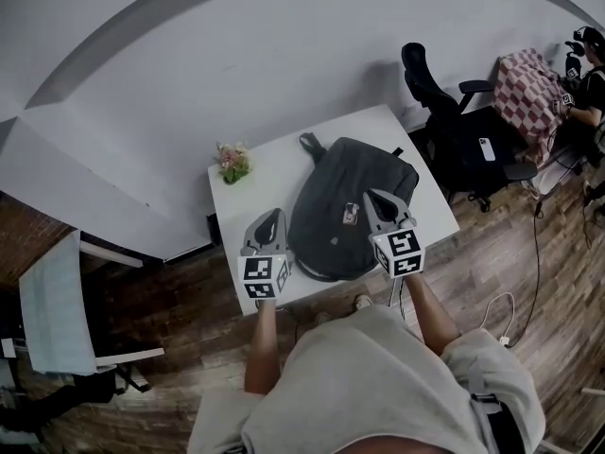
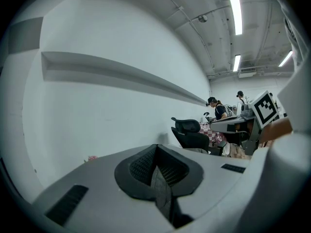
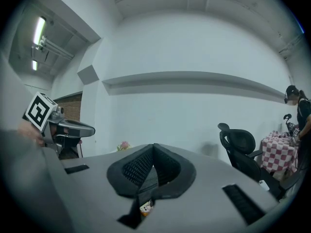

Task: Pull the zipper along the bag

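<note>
Grey fabric fills the middle of the white table (image 1: 269, 173): the backpack (image 1: 352, 206) lies flat there, its top handle toward the wall, with a small pot of flowers (image 1: 233, 162) near its far left corner. From above I cannot make out the zipper's slider, nor tell whether its track is closed or gaping. My left claw (image 1: 271, 218) and my right claw (image 1: 376, 200) are both pressed together with nothing between the pads. The left hangs just off the bag's left side and the right over its right part, and both aim nearly level at the wall. That fits hands poised to reach for the slider as well as hands lifted off once it has run its course. Either way, I judge it best to hold both claws steady and clear of the straps, and to find the slider by eye before deciding anything about the zip.
</note>
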A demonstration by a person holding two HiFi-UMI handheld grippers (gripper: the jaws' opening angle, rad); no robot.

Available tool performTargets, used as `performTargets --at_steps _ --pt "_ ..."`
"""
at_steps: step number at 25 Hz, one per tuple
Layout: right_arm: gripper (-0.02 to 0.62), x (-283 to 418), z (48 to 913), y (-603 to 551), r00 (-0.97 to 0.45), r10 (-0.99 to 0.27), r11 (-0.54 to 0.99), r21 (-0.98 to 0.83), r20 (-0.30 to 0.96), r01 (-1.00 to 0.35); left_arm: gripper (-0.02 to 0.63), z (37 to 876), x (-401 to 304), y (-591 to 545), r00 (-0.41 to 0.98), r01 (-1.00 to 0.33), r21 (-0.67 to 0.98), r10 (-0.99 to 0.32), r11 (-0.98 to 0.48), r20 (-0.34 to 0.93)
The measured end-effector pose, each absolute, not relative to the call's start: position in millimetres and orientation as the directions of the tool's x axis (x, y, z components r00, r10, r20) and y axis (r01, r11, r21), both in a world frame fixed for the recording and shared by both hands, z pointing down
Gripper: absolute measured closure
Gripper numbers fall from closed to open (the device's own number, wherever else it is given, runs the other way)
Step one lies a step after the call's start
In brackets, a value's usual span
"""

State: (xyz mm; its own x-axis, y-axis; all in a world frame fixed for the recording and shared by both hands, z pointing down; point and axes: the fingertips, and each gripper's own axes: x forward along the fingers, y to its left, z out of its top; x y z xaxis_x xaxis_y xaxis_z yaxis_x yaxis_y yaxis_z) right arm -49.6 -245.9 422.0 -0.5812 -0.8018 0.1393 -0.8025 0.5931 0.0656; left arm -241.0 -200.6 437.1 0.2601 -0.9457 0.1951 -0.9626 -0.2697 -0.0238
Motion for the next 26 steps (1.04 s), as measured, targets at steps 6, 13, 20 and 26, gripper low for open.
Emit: performTargets --at_steps 6,13,20,26 --pt "0.581 -49 426 -240 -0.577 -0.803 0.590 0.064 0.151 -0.805 0.580 438 -238 -198 0.266 -0.961 -0.022 -0.944 -0.276 0.197" --pt "0.581 -51 429 -236 -0.580 -0.798 0.595 0.064 0.163 -0.801 0.580 437 -236 -198 0.268 -0.960 -0.023 -0.943 -0.277 0.197" --pt "0.581 -53 434 -237 -0.585 -0.792 0.602 0.063 0.174 -0.796 0.580 440 -234 -200 0.268 -0.960 -0.022 -0.942 -0.278 0.201" --pt "0.581 -54 433 -236 -0.588 -0.789 0.605 0.062 0.177 -0.794 0.580 440 -233 -199 0.268 -0.960 -0.022 -0.942 -0.278 0.203"
